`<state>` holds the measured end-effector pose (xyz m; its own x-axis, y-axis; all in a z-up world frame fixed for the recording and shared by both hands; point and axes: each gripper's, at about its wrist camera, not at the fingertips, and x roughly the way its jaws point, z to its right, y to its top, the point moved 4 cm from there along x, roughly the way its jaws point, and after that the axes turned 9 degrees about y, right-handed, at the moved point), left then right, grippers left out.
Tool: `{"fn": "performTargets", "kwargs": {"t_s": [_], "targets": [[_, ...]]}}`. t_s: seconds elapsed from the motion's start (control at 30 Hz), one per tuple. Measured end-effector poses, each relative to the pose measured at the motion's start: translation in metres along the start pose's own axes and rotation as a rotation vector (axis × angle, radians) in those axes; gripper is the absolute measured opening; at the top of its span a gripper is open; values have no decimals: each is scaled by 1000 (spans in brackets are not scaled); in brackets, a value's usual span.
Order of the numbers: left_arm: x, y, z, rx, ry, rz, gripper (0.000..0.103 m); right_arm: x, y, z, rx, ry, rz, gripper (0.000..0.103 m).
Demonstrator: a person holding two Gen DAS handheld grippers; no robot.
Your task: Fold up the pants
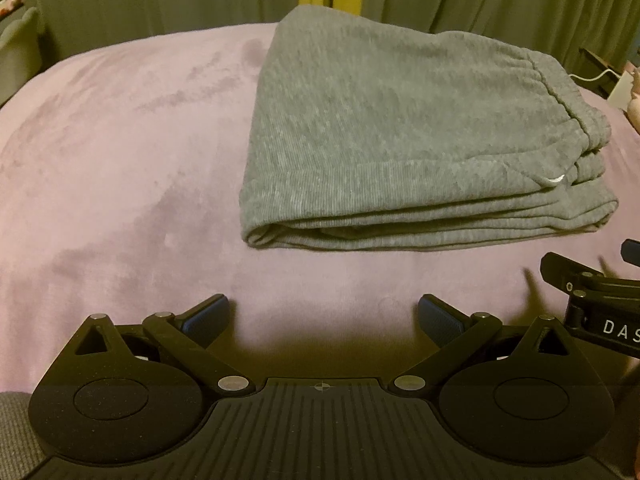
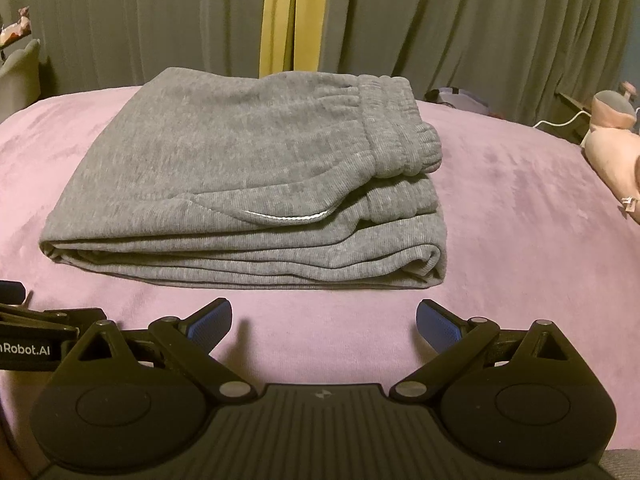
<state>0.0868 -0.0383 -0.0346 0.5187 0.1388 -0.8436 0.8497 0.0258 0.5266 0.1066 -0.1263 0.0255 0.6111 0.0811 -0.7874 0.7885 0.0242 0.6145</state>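
The pants (image 2: 240, 184) lie folded in a thick grey stack on the pink blanket (image 2: 520, 240), at about 12 o'clock from the right gripper (image 2: 324, 326) and 1 o'clock from the left gripper (image 1: 324, 320). Several layers show along the near edge, with the elastic waistband (image 2: 400, 128) on top at the stack's 2 o'clock corner and a white pocket trim (image 2: 286, 218) just below it.

The fabric looks like knit fleece: soft, limp and fairly bulky, light enough for one gripper but likely to sag and slip apart if only the top layer is pinched. It should not be slippery or fragile. If a further fold or a tidy-up is wanted, the best hold seems to be the rounded fold at the stack's 8 o'clock corner, or the full thickness of the near edge, so all layers travel together. The waistband is thicker and would give a firmer bite.

Both grippers sit apart from the pants, near the blanket's front, jaws spread wide and empty. The folding looks essentially done.

Behind hang grey curtains (image 2: 440, 20); a pink soft thing (image 2: 612, 144) lies at 2 o'clock.
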Motion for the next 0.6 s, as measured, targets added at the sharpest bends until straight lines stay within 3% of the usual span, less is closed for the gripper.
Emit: {"fn": "performTargets", "kwargs": {"t_s": [0.6], "targets": [[3, 0, 1, 5, 12, -5, 103, 1, 1, 1, 0, 2, -1, 99]]}}
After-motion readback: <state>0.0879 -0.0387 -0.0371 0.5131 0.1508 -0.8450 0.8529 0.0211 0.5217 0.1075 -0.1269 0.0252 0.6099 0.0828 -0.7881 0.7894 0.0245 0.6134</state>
